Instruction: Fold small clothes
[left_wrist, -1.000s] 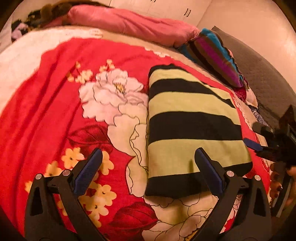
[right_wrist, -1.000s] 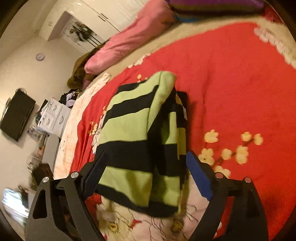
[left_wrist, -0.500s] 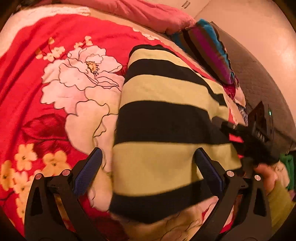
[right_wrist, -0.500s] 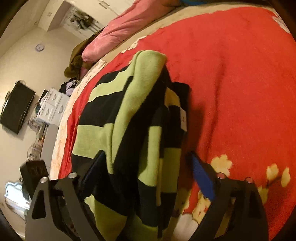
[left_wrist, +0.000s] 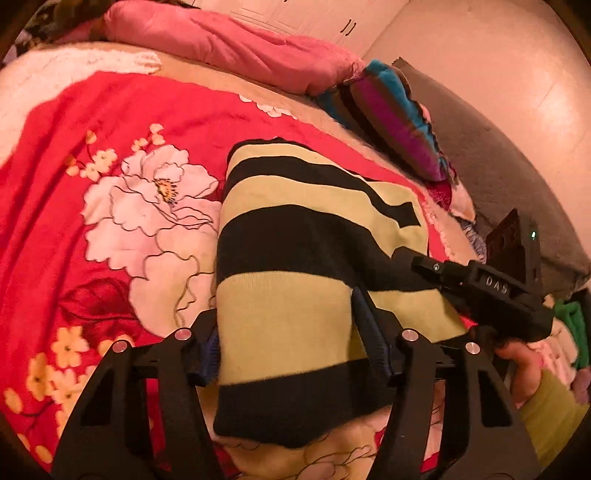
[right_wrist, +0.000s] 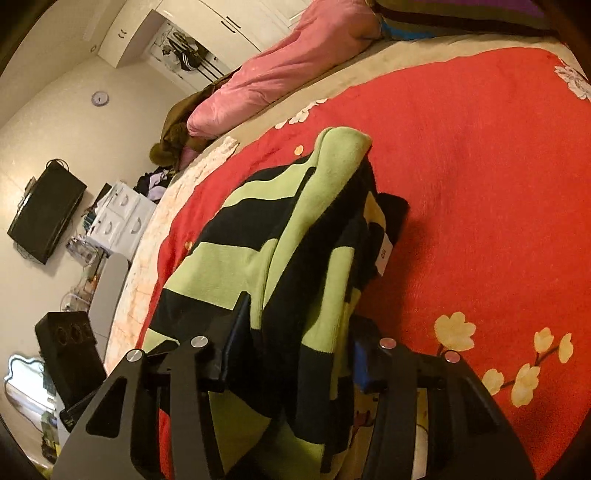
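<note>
The striped sweater (left_wrist: 295, 280), green-yellow with black bands, lies folded at the centre of the left wrist view on the red floral blanket (left_wrist: 92, 192), its near hem reaching toward the lower edge of the frame and its far end pointing at the upper middle. Bare blanket spreads wide across the left half of that view; in the right wrist view the blanket (right_wrist: 480, 184) is bare over the whole right half. A pink pillow (left_wrist: 229, 48) runs along the upper edge, with a multicoloured striped cushion (left_wrist: 395, 122) at upper right, just beyond the sweater's far corner. The left gripper (left_wrist: 284, 345) at lower centre has its fingers closed in against both sides of the sweater's near part, grasping it. The right gripper (right_wrist: 295, 350) likewise clenches the bunched layers of the sweater (right_wrist: 280, 258) at lower centre of its own view. A small white label (right_wrist: 385, 254) shows at the sweater's right edge.
</note>
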